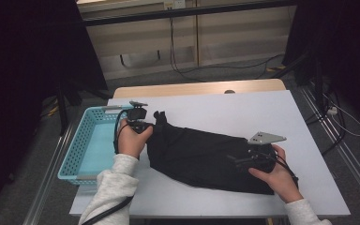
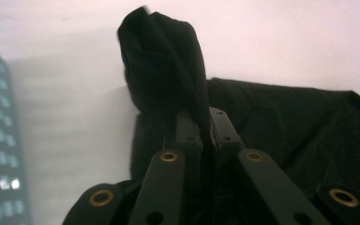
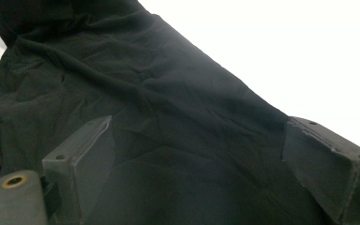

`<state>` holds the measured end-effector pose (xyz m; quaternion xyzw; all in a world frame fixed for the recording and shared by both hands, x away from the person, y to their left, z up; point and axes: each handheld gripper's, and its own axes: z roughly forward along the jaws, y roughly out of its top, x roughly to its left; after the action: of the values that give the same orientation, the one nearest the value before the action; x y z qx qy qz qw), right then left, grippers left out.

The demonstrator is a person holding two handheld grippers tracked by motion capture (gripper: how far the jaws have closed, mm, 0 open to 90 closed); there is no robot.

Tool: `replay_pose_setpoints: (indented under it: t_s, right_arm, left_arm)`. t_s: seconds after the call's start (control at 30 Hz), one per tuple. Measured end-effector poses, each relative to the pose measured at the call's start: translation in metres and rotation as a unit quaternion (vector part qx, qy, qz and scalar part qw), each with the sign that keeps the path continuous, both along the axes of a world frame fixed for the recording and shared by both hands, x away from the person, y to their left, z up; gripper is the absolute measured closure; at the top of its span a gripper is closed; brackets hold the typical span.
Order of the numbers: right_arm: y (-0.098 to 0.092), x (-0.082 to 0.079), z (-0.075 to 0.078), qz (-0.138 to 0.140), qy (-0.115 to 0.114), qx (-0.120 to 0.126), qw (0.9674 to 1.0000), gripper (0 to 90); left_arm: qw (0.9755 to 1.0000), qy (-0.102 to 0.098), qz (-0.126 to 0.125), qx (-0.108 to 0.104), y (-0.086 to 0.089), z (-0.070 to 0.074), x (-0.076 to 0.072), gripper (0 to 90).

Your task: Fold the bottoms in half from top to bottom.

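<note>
Jaws of the left gripper [image 1: 146,125] pinch a bunched end of the black cloth [image 1: 206,157] on the tabletop [image 1: 243,108] beside the basket [image 1: 86,140], its own view confirming the pinch [image 2: 201,136], while the right gripper [image 3: 197,154] straddles the cloth with jaws spread, likely mid-fold, needing a grip next.

White table [image 1: 243,105] bears black cloth [image 1: 201,154], basket [image 1: 82,145]

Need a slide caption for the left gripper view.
Left tool pinches a bunched corner of black cloth above the white table.
</note>
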<state>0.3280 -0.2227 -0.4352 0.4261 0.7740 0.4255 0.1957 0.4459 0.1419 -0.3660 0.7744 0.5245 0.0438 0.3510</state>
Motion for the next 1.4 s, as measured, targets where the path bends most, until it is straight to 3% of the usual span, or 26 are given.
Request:
replay_pose_setpoints:
  t_s: [0.43,0.7,0.9,1.0,1.13,1.27,1.4]
  right_arm:
    - [0.000,-0.001,0.000,-0.001,0.001,-0.002,1.0000,10.1]
    - [-0.001,-0.003,-0.001,-0.002,0.002,-0.003,1.0000,10.1]
    - [-0.001,-0.004,-0.002,-0.002,0.004,-0.005,1.0000,10.1]
    - [-0.001,-0.003,-0.003,-0.001,0.004,-0.006,1.0000,10.1]
    - [0.002,-0.003,-0.003,0.001,0.005,-0.008,1.0000,10.2]
    - [0.006,-0.001,-0.004,0.000,0.005,-0.007,1.0000,11.8]
    - [0.012,0.003,-0.005,-0.008,0.007,-0.008,0.9999,12.4]
  left_arm:
    - [0.9991,-0.004,-0.040,-0.015,-0.037,-0.027,-0.016,84.6]
    - [0.9983,-0.002,-0.053,-0.023,-0.054,-0.040,-0.022,84.7]
    - [0.9956,0.003,-0.086,-0.036,-0.070,-0.051,-0.031,84.2]
    - [0.9936,0.005,-0.101,-0.049,-0.075,-0.058,-0.034,78.6]
    - [0.9904,0.012,-0.126,-0.056,-0.077,-0.068,-0.039,62.6]
    - [0.9894,-0.007,-0.133,-0.058,-0.071,-0.069,-0.042,45.3]
    - [0.9893,-0.023,-0.134,-0.055,-0.062,-0.063,-0.048,35.0]
